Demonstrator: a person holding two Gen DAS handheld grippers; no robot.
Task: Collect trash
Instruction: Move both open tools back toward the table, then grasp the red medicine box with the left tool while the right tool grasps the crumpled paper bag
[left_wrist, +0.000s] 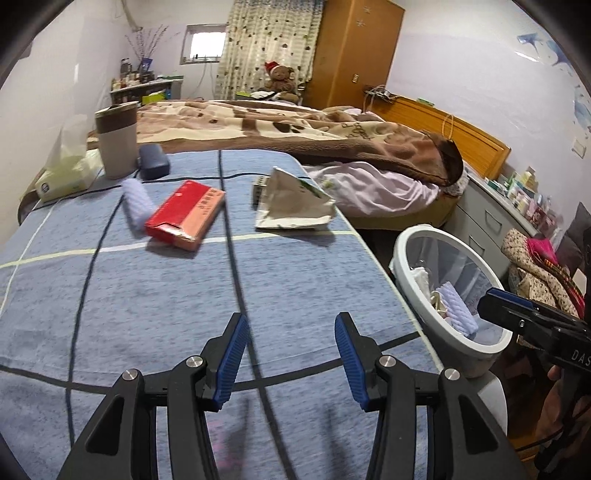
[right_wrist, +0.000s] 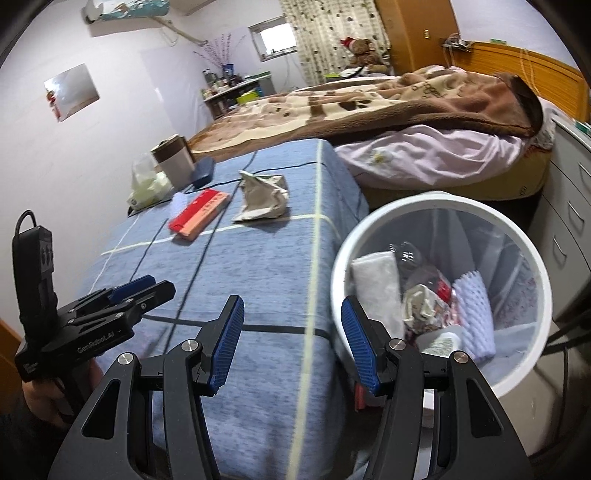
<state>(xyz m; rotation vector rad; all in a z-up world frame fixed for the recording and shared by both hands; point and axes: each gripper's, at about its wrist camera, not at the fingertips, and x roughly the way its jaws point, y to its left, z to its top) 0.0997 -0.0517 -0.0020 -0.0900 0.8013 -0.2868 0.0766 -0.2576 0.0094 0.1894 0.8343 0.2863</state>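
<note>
On the blue-cloth table (left_wrist: 147, 314) lie a red box (left_wrist: 186, 216), a crumpled paper bag (left_wrist: 291, 203) and a lilac foam sleeve (left_wrist: 136, 206). My left gripper (left_wrist: 291, 332) hovers over the near part of the cloth, open, nothing between its blue pads. A white trash bin (right_wrist: 436, 201) stands right of the table and holds a foam sleeve, crumpled paper and wrappers. My right gripper (right_wrist: 292, 321) is open and empty over the table's right edge, beside the bin's rim. The red box (right_wrist: 199, 214) and paper bag (right_wrist: 262, 199) show farther back in the right wrist view.
At the table's far left stand a brown-and-beige cup (left_wrist: 116, 138), a tissue pack (left_wrist: 68, 173) and a dark blue case (left_wrist: 153, 161). A bed with a brown blanket (left_wrist: 295, 125) lies beyond. Grey drawers (left_wrist: 487, 218) and a heap of cloth (left_wrist: 535, 266) are behind the bin.
</note>
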